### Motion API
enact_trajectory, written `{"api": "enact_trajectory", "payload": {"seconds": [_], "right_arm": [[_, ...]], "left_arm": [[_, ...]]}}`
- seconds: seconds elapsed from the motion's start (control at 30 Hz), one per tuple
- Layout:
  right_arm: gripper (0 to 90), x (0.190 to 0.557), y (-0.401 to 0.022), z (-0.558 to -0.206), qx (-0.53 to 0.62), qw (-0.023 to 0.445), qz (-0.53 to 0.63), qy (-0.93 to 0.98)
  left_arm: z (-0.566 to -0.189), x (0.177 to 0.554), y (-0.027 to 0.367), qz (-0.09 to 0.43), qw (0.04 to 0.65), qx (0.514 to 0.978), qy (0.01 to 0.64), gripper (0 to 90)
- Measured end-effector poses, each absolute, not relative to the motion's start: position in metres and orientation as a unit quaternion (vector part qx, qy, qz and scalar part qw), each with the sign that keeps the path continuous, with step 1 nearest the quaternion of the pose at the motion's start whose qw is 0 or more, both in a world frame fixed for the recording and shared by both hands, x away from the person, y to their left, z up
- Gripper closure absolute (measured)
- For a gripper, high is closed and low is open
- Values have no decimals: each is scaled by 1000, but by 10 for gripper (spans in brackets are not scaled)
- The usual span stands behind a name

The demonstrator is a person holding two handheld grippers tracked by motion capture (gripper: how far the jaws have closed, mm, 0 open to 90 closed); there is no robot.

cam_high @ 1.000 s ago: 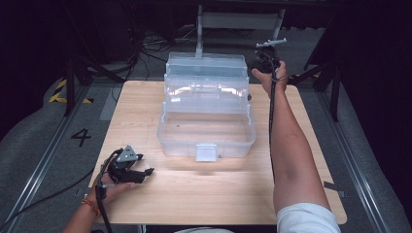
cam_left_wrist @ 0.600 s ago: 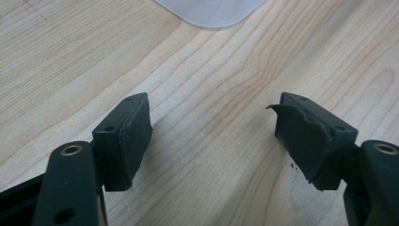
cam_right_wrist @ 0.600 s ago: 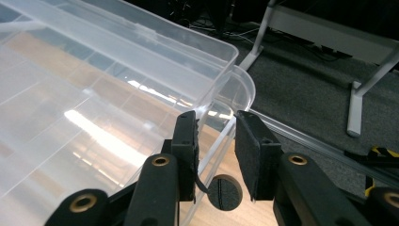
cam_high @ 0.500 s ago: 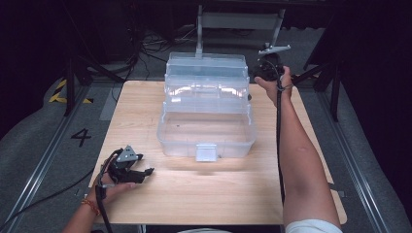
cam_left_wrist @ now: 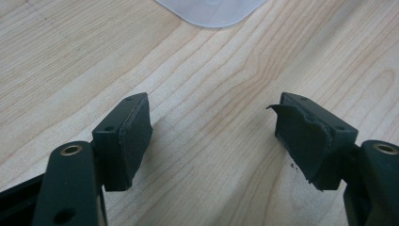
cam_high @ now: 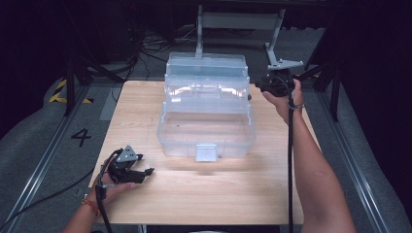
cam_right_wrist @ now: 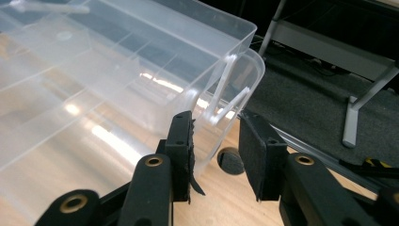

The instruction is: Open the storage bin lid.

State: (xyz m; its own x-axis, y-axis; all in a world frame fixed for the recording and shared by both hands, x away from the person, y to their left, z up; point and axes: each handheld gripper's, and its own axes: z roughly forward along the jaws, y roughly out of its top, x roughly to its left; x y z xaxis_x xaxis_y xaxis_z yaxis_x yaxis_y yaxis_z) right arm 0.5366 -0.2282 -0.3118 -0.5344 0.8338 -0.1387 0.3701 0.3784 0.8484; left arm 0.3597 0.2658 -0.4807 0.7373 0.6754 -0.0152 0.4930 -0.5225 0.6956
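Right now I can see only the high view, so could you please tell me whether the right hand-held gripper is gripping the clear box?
Observer: No. The right hand-held gripper has just been opening its jaws, and no part of the clear box is pressed between them.
Operator: What lies nearest its tips?
Observer: A white hinge arm at the box's corner, just past the tips.
Operator: And the left hand-held gripper?
Observer: Its jaws stand wide open over the bare table, and one pad is torn at its edge.
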Motion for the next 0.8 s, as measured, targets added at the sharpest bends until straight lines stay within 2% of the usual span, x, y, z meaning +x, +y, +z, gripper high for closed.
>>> {"api": "enact_trajectory", "payload": {"seconds": [0.8], "right_arm": [[546, 442, -265, -336, 325, 266, 412, 809]], "left_arm": [[-481, 361, 265, 134, 351, 863, 339, 264]]}}
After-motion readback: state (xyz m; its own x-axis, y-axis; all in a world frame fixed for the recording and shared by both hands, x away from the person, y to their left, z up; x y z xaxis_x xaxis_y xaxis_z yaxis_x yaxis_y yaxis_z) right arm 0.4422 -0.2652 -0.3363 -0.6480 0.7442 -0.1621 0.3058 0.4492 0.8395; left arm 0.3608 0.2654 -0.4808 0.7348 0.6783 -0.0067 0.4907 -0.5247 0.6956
